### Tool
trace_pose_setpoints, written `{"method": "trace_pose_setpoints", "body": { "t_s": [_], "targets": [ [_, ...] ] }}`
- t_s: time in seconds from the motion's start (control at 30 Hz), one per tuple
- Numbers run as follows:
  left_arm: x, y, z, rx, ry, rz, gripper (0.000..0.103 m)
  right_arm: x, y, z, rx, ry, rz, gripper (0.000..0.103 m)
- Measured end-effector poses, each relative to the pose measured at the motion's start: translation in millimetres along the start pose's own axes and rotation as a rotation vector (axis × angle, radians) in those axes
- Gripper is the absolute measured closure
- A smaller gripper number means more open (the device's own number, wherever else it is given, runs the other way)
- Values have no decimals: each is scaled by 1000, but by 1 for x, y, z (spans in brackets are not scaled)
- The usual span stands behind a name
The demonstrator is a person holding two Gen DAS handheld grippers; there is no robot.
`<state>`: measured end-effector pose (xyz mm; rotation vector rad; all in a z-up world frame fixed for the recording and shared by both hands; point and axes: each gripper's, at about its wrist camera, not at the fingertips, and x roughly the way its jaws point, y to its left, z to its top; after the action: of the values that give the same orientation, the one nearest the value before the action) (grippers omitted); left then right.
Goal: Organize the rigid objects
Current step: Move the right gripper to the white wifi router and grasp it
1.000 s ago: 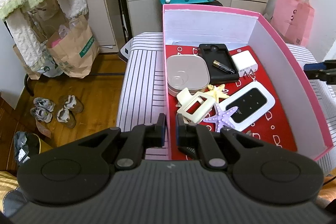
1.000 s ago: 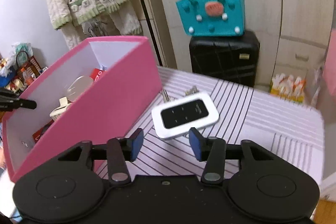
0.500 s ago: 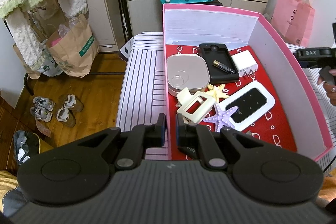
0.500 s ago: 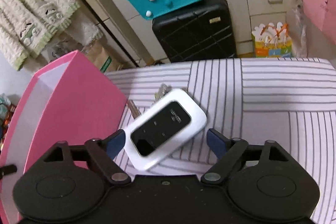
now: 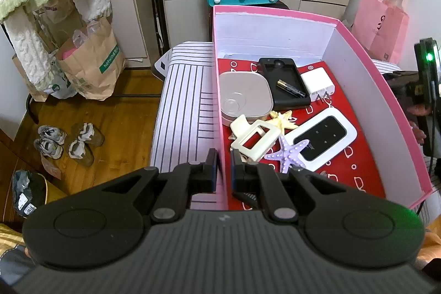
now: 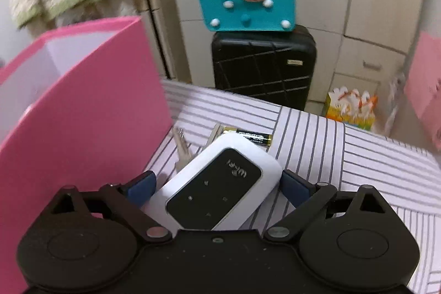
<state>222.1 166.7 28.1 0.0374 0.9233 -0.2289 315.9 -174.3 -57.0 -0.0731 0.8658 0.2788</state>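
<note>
Left claw (image 5: 223,167): pressed together on the near wall of the pink box (image 5: 377,90), one finger outside, one inside.
Right claw (image 6: 217,185): its jaws have just been opening and now stand spread wide, with the white wifi router (image 6: 217,186) between the blue pads (image 6: 140,185); the right pad is at its edge, the left one looks just clear.
White wifi router: flat on the striped counter (image 6: 372,156), just beside the box's outer wall.
Under and behind the router: keys (image 6: 182,148) and a battery (image 6: 248,135).
Inside the box: second router (image 5: 322,138), hair clip (image 5: 253,141), purple starfish (image 5: 286,154), tin (image 5: 245,97), black case (image 5: 284,84), charger (image 5: 317,83).
</note>
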Motion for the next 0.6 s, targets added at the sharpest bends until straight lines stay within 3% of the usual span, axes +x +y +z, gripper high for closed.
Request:
{"method": "trace_pose_setpoints", "body": {
  "t_s": [0.13, 0.2, 0.27, 0.43, 0.6],
  "targets": [
    [0, 0, 0, 0, -1, 0, 96, -19, 5, -11, -104, -10, -30, 12],
    [0, -1, 0, 2, -2, 1, 96, -27, 1, -15, -94, 6, -9, 30],
    [0, 0, 0, 2, -1, 1, 96, -35, -5, -18, -75, 23, 6, 33],
    [0, 0, 0, 4, -2, 2, 96, -45, -13, -24, -87, 98, 49, 37],
    [-2, -3, -1, 15, -12, 12, 96, -39, -19, -21, 2, 90, 78, 28]
  ]
}}
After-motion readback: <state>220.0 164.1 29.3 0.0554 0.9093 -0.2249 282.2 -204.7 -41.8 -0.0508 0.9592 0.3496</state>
